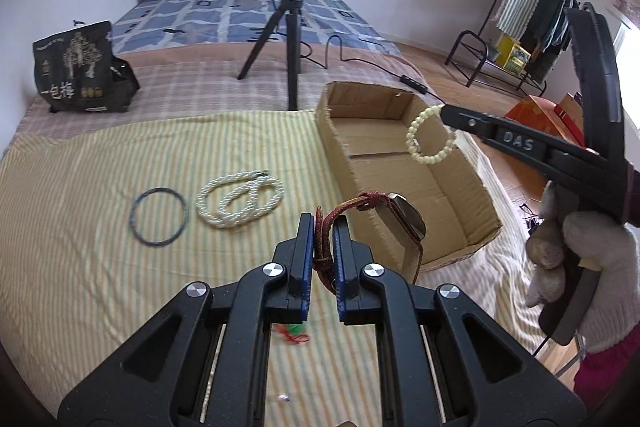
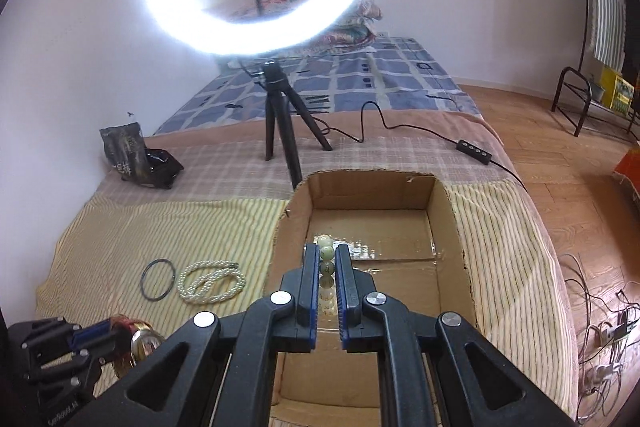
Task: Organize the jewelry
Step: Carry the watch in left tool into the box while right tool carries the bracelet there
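Note:
My left gripper (image 1: pixel 323 227) is shut on the red strap of a wristwatch (image 1: pixel 404 217) and holds it above the striped cloth, just left of the open cardboard box (image 1: pixel 476 187). My right gripper (image 2: pixel 326 255) is shut on a pale green bead bracelet (image 2: pixel 326 253) and holds it over the inside of the box (image 2: pixel 440 211). In the left wrist view that bracelet (image 1: pixel 430 139) hangs as a ring from the right gripper's tip (image 1: pixel 446 111). A coiled white pearl necklace (image 1: pixel 239 203) and a thin dark bangle (image 1: pixel 159 217) lie on the cloth. The box bottom looks bare.
A ring light on a black tripod (image 1: pixel 290 39) stands just behind the box, its cable and switch (image 2: pixel 474 148) trailing right. A black snack bag (image 1: pixel 76 67) sits at the far left. A small red and green trinket (image 1: pixel 294 333) lies under my left gripper. The bed edge drops to wooden floor at right.

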`<state>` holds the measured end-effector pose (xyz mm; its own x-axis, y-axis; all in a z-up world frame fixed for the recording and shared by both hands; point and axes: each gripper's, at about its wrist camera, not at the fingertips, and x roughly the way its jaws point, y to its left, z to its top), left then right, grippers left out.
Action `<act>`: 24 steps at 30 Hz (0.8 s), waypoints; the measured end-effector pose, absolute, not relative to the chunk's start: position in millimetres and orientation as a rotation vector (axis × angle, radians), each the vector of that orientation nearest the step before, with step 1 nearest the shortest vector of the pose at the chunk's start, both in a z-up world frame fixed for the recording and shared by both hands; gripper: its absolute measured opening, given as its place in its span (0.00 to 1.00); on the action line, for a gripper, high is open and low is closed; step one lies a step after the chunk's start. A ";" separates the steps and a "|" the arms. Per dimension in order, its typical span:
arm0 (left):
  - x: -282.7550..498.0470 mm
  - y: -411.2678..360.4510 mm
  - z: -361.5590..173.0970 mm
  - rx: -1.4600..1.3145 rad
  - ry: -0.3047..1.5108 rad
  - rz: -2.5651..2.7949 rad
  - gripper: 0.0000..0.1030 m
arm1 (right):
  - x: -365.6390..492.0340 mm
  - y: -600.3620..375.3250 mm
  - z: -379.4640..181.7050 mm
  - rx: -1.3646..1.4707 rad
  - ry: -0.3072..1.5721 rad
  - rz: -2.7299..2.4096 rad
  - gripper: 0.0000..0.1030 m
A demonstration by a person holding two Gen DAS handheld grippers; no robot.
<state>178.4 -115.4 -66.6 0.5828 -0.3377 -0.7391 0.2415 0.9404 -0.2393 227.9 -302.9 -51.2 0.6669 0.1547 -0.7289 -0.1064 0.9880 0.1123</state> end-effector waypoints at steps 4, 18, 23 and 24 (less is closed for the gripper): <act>187.4 -133.1 -69.8 -0.131 0.894 -0.358 0.07 | 236.6 -313.0 -58.3 0.056 0.842 0.135 0.05; 209.5 -185.9 -98.4 -0.135 0.971 -0.400 0.07 | 254.2 -346.3 -79.0 0.119 0.887 0.105 0.05; 212.3 -194.0 -99.4 -0.131 0.968 -0.411 0.07 | 257.1 -350.5 -82.0 0.139 0.895 0.107 0.06; 211.1 -196.2 -97.7 -0.118 0.955 -0.408 0.09 | 256.5 -350.1 -81.6 0.136 0.894 0.108 0.06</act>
